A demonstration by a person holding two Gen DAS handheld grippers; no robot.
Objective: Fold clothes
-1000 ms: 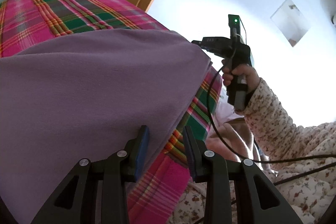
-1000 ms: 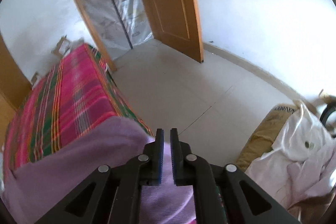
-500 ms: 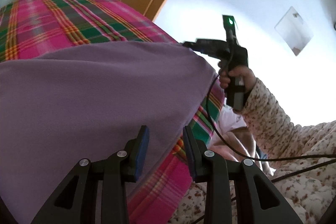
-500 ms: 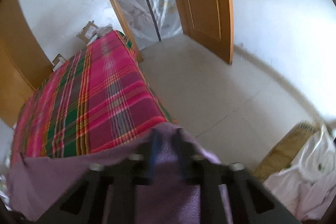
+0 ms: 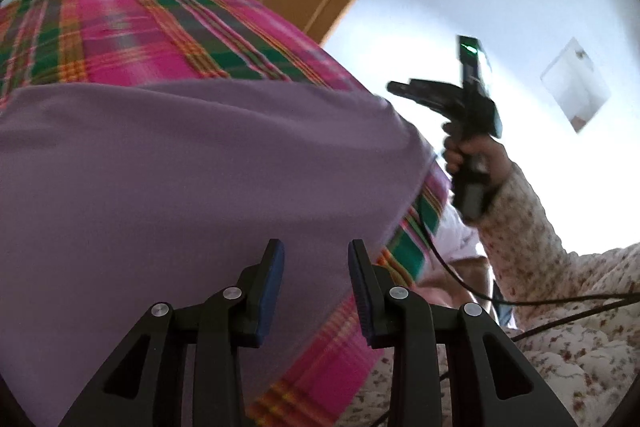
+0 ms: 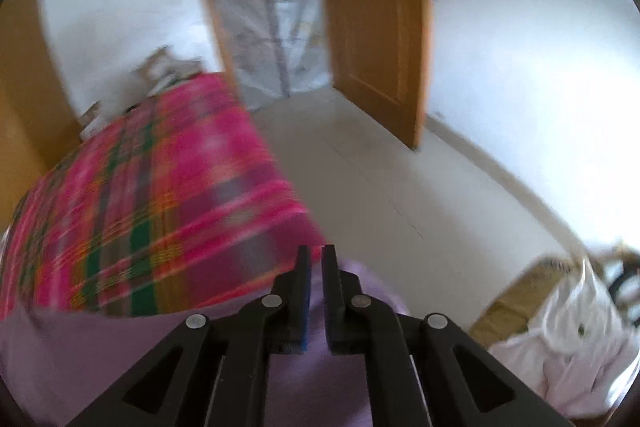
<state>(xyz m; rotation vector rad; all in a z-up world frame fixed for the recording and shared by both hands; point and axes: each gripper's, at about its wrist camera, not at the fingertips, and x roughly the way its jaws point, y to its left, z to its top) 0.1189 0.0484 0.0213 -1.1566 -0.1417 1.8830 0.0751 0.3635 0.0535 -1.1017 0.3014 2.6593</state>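
A bed with a pink and green plaid cover (image 6: 160, 195) stands near an open wooden door (image 6: 376, 39). A white bag (image 6: 576, 343) lies on the pale floor (image 6: 400, 195).

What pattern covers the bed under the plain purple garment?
Pink, green and orange plaid on the bed cover, sharpest in the left wrist view.

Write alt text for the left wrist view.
The open left gripper hovers over a smooth purple cloth spread on a pink-and-green plaid bed cover. To the right, a hand in a floral sleeve holds the right gripper raised.

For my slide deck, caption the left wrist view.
Open left gripper over purple garment on plaid bedspread.
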